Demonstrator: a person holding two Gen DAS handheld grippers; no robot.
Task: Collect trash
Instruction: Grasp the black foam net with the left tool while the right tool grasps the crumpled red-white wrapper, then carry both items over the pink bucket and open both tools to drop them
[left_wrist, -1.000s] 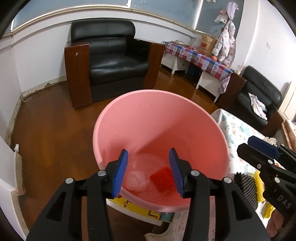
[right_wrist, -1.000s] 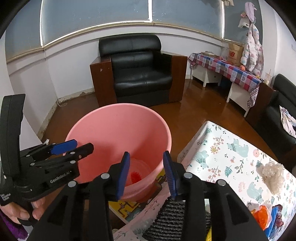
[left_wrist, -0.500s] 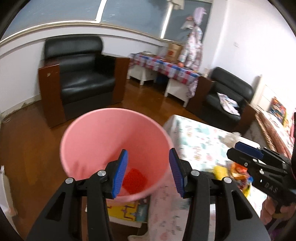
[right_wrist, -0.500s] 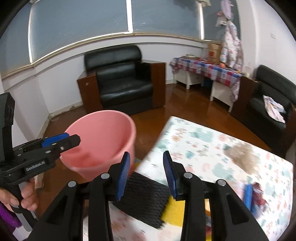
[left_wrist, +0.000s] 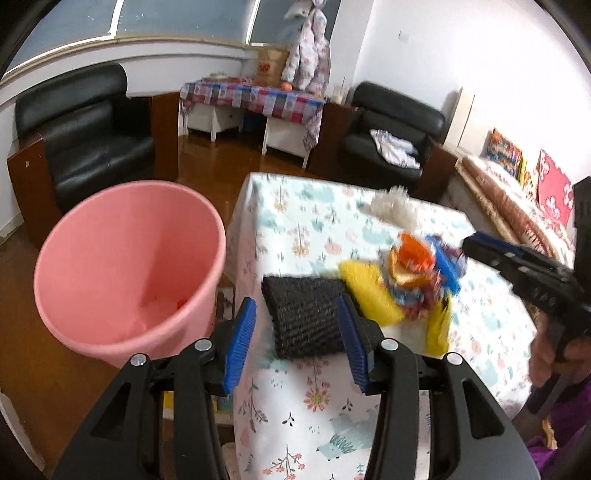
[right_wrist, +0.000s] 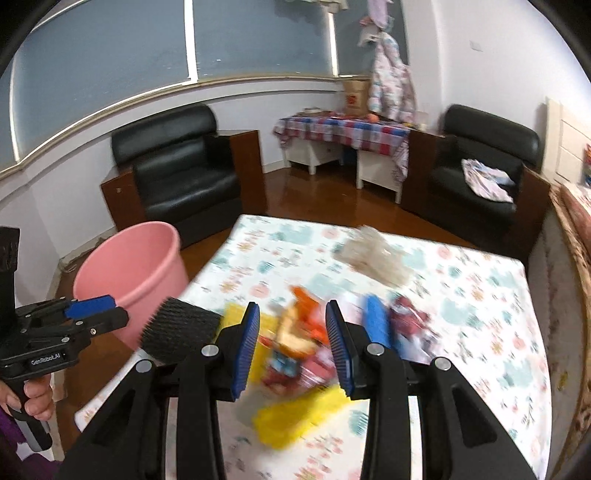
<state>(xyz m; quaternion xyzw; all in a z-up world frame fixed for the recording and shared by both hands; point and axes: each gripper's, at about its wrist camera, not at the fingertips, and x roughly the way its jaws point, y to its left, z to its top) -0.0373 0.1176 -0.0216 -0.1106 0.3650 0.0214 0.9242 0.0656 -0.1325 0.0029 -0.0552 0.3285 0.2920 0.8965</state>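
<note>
Wrapper heap (right_wrist: 303, 343) blurred, single pieces hard to tell; it lies on the desk (right_wrist: 480, 295) between the empty, parted right claw (right_wrist: 291, 345) tips; black mesh pad (left_wrist: 304, 317) sits between the wide, empty left claw (left_wrist: 295, 341); pink bin (left_wrist: 129, 266) at 9 o'clock, off the desk edge.
</note>
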